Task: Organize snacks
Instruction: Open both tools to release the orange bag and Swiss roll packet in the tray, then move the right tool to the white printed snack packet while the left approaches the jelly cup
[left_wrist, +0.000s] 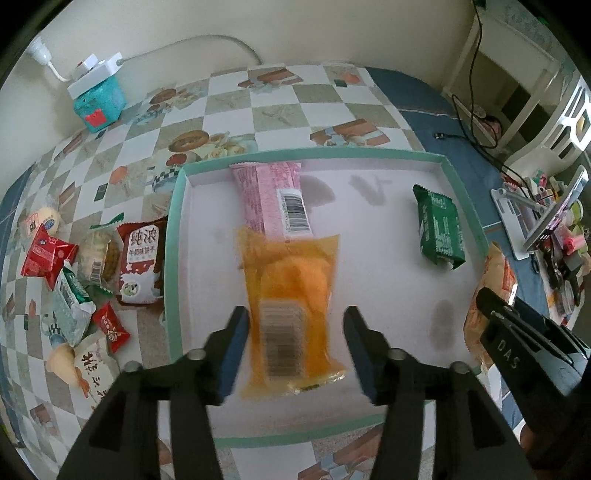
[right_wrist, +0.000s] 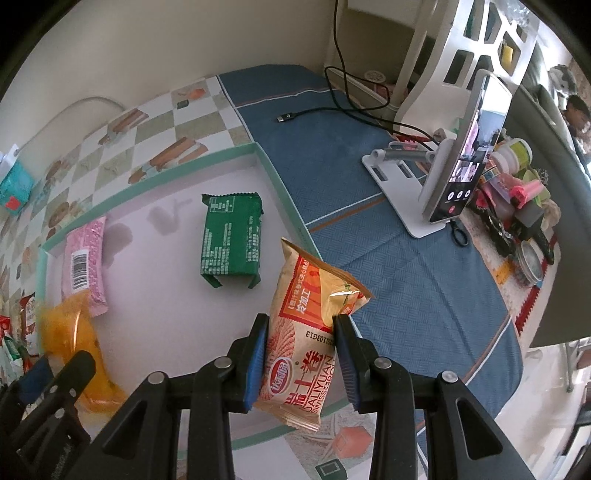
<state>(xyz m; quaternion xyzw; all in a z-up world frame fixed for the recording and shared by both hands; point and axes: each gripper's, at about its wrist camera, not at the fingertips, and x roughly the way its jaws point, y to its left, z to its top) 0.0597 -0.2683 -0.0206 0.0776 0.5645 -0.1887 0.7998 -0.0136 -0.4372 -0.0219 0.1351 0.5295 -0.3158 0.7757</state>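
Inside the shallow teal-rimmed tray on my bench, a glossy orange packet lies flat between my left gripper, whose jaws stand apart and clear of it. A pink wrapper and green crinkle-edged packet lie beyond. My right gripper, angled steeply down, pinches a puffy beige-and-orange Swiss roll bag at the tray's edge.
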